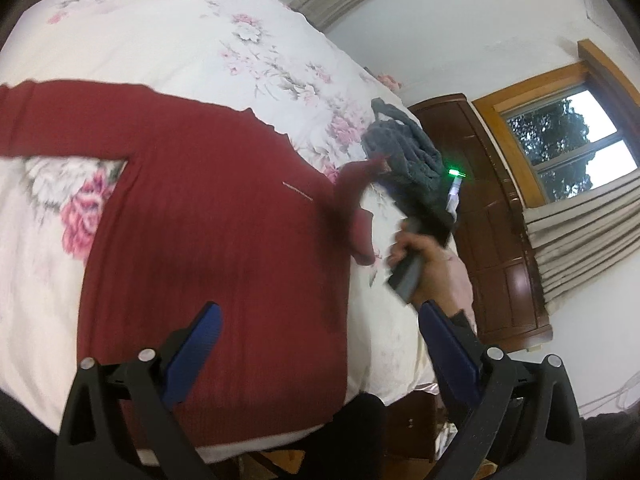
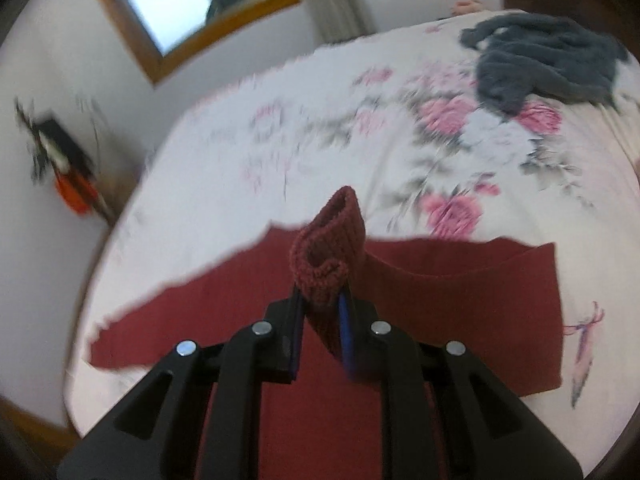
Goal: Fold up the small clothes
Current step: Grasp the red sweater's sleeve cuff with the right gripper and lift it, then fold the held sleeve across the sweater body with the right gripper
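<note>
The left gripper (image 1: 316,316) hangs over the lower body of a dark red ribbed sweater (image 1: 208,220), its blue-padded fingers (image 1: 198,344) spread wide apart with nothing between them. The sweater lies flat on a bed under a white floral quilt (image 1: 192,28), one sleeve stretched out toward the quilt's far side.

In the right wrist view, the right gripper (image 2: 322,312) is clamped on the cuff (image 2: 330,248) of the other sleeve, and the knit bunches up above the blue pads, lifted off the sweater's body. The left view shows a hand (image 1: 432,264) gripping that tool's handle beside the bed edge, though motion blur makes the lifted sleeve there hard to trace.

Farther off, a crumpled grey knit garment (image 2: 548,60) lies on the quilt near its far corner, well apart from the sweater. Beyond stand a dark wooden wardrobe (image 1: 496,216) and a wood-framed window (image 1: 568,144).
</note>
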